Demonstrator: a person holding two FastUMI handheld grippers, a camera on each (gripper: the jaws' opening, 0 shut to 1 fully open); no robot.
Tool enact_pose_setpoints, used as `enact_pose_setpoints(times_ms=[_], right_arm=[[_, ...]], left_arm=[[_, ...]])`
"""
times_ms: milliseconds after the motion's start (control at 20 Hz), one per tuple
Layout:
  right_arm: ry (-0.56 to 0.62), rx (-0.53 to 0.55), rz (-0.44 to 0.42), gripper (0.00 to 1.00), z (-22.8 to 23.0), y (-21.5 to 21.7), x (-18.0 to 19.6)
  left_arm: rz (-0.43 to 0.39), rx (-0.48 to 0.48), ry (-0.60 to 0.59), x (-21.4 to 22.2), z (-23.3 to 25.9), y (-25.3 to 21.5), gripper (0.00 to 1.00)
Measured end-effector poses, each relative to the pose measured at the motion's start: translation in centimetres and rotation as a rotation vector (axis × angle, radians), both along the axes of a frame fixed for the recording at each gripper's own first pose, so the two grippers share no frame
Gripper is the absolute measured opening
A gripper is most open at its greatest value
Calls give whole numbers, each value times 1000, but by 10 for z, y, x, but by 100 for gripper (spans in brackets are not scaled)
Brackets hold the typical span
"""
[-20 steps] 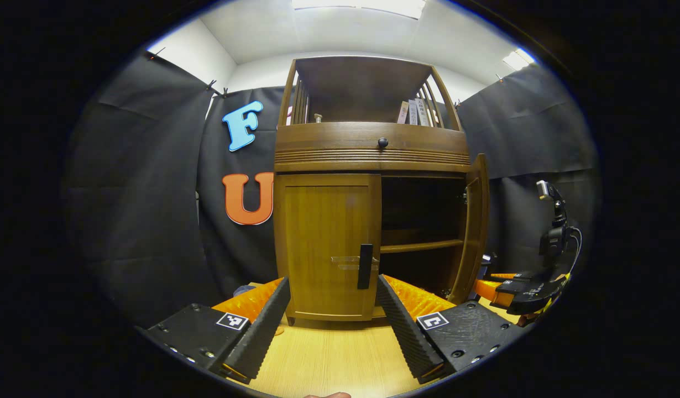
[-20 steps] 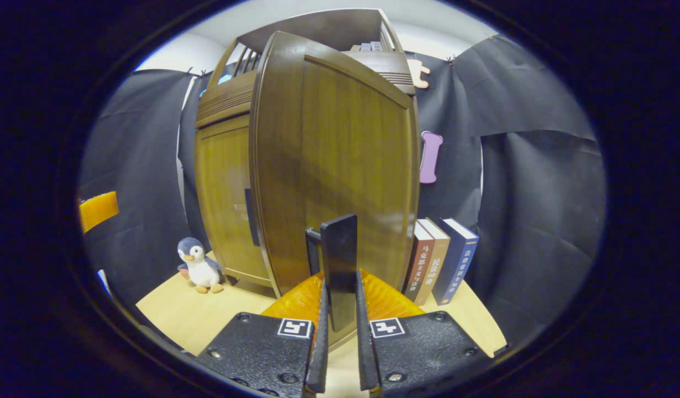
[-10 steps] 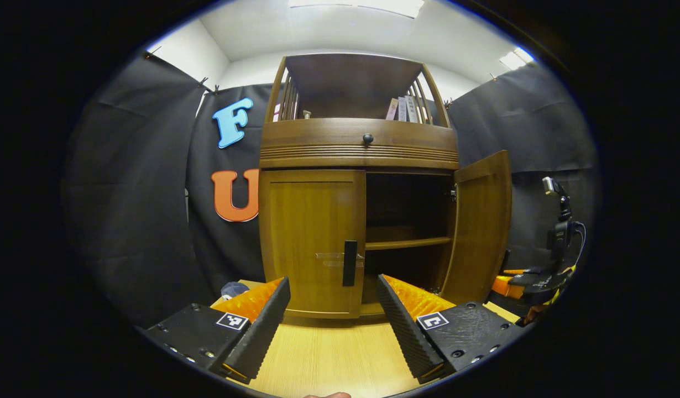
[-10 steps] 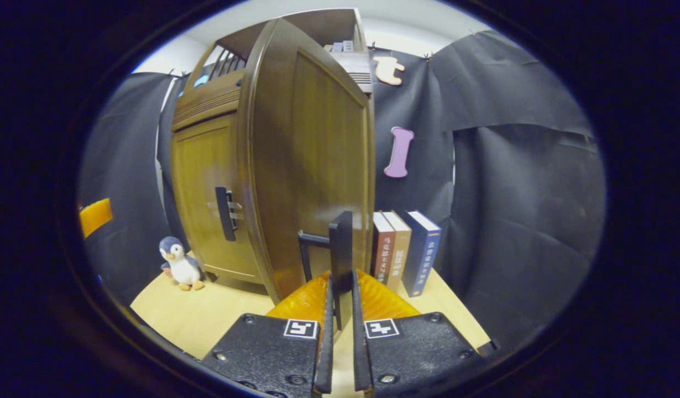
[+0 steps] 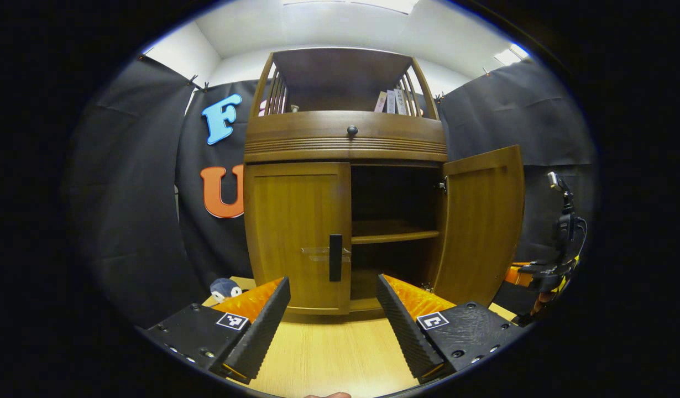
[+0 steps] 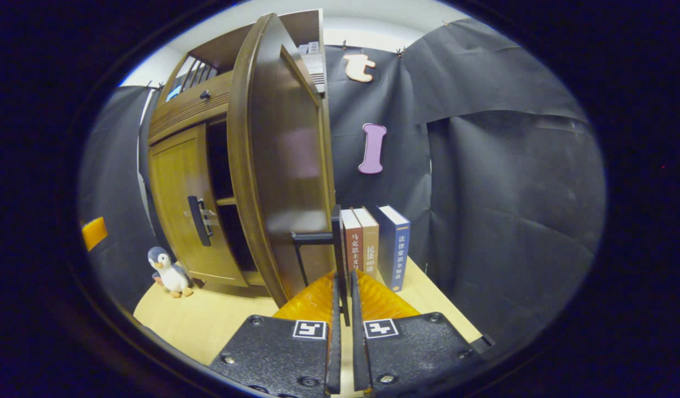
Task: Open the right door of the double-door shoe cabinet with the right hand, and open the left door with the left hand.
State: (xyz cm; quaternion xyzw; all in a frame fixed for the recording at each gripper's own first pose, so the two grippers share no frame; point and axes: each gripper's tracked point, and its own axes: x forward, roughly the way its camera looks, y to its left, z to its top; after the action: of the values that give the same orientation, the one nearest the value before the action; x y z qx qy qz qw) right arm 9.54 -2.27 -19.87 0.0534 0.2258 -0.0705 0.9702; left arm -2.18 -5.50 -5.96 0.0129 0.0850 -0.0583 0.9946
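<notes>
The wooden shoe cabinet [image 5: 345, 149] stands ahead in the left gripper view. Its left door [image 5: 296, 232] is closed, with a dark bar handle [image 5: 335, 265] near its inner edge. The right door [image 5: 481, 221] is swung wide open, baring a shelf [image 5: 392, 235]. My left gripper [image 5: 333, 320] hangs open just short of the left door's handle, holding nothing. In the right gripper view the right door [image 6: 279, 166] stands edge-on, and my right gripper [image 6: 343, 309] is shut on that door's handle [image 6: 335, 249]. The right gripper [image 5: 539, 271] also appears at the far right of the left gripper view.
Three upright books [image 6: 376, 243] stand on the wooden table [image 6: 207, 320] right behind the open door. A small penguin plush [image 6: 168, 271] sits at the cabinet's left foot. More books [image 5: 392, 102] lean on the cabinet's top shelf, above a drawer with a round knob [image 5: 351, 130].
The right door has swung farther open, pulled by my right gripper, which stays shut on its handle. The left gripper has shifted a little, and the left door's handle now sits between its fingers' line.
</notes>
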Motion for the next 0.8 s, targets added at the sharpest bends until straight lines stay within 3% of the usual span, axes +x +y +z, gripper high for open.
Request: enact_pose_setpoints(times_ms=[350, 400, 500, 800], right_arm=[[20, 2, 19, 12, 2, -12, -6], [25, 9, 16, 12, 3, -14, -7], [31, 19, 7, 12, 3, -22, -11], [37, 20, -36, 12, 8, -40, -21]], left_arm=[[-16, -42, 72, 8, -20, -12, 95], [-16, -48, 80, 9, -22, -13, 100], [-17, -51, 88, 13, -25, -14, 95], [-20, -52, 96, 30, -30, -11, 95]])
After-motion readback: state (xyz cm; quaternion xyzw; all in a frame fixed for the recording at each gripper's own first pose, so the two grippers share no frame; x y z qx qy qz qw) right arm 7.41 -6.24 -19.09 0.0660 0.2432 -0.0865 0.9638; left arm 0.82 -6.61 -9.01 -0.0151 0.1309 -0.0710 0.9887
